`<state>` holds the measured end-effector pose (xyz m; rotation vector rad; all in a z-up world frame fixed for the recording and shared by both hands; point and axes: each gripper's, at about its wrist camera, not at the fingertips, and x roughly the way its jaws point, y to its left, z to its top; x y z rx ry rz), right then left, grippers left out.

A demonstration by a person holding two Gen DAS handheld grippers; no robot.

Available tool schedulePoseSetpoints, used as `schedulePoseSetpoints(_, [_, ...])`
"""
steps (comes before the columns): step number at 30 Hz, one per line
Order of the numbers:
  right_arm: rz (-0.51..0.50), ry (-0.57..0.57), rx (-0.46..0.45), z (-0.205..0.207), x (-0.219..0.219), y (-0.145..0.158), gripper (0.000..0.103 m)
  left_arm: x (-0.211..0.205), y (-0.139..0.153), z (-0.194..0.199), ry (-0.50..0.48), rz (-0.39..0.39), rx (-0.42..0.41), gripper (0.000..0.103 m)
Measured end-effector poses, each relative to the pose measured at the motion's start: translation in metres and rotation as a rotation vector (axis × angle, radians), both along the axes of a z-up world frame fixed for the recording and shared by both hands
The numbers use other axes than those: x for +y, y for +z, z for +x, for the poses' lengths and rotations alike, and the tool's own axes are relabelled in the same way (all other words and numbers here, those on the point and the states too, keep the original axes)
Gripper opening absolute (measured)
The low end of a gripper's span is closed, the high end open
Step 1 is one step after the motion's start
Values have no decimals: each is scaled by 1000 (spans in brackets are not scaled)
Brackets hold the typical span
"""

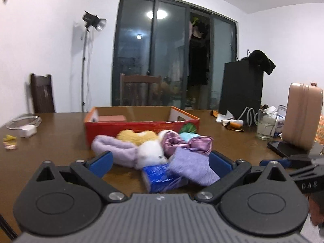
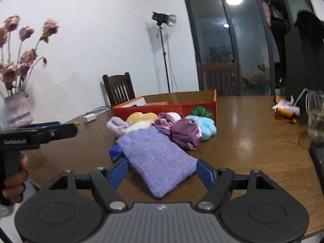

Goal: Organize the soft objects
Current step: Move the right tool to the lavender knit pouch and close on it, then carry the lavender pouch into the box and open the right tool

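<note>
A heap of soft things lies on the brown table in front of a red cardboard box [image 1: 141, 125] [image 2: 168, 108]. In it are a lilac knit pouch [image 2: 158, 158] [image 1: 190, 166], a purple satin piece [image 2: 184, 133], a light blue plush [image 2: 206, 127], a yellow plush [image 1: 137, 135], a white plush [image 1: 150, 154], a lilac fluffy band [image 1: 115, 147] and a blue packet [image 1: 160, 177]. My right gripper [image 2: 162, 172] is open, with the pouch's near end between its blue pads, flat and unsqueezed. My left gripper [image 1: 160, 163] stands wide open just before the heap's near side.
A glass [image 1: 265, 125], a pink case [image 1: 303, 113] and a black phone [image 1: 283, 147] stand at the right. A white charger [image 1: 26, 130] lies far left, near a vase of pink flowers [image 2: 17, 109]. A hand [image 2: 14, 180] holds the left gripper's handle.
</note>
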<state>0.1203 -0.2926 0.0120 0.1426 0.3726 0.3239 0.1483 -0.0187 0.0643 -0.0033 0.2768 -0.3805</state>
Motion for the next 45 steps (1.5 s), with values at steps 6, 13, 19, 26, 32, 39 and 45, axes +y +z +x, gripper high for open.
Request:
schedulePoseSetpoints(6, [170, -58, 46, 25, -11, -27, 74, -32, -14, 57, -61, -32, 132, 53])
schedulePoseSetpoints(13, [349, -100, 111, 47, -19, -43, 71, -40, -28, 58, -82, -80, 220, 16])
schedulePoseSetpoints(19, [415, -92, 138, 46, -29, -47, 31, -44, -24, 12, -152, -106, 206, 14])
schedulePoseSetpoints(26, [280, -110, 79, 12, -27, -32, 36, -19, -28, -28, -93, -126, 147, 84])
schedulePoseSetpoints(32, [200, -105, 41, 15, -9, -28, 47, -23, -44, -12, -16, -108, 206, 74])
schedulePoseSetpoints(39, [103, -136, 11, 13, -1, -35, 49, -28, -56, -3, -65, -133, 285, 22])
schedulePoseSetpoints(45, [212, -83, 73, 16, -15, -40, 17, -28, -56, 0, -65, -126, 300, 6])
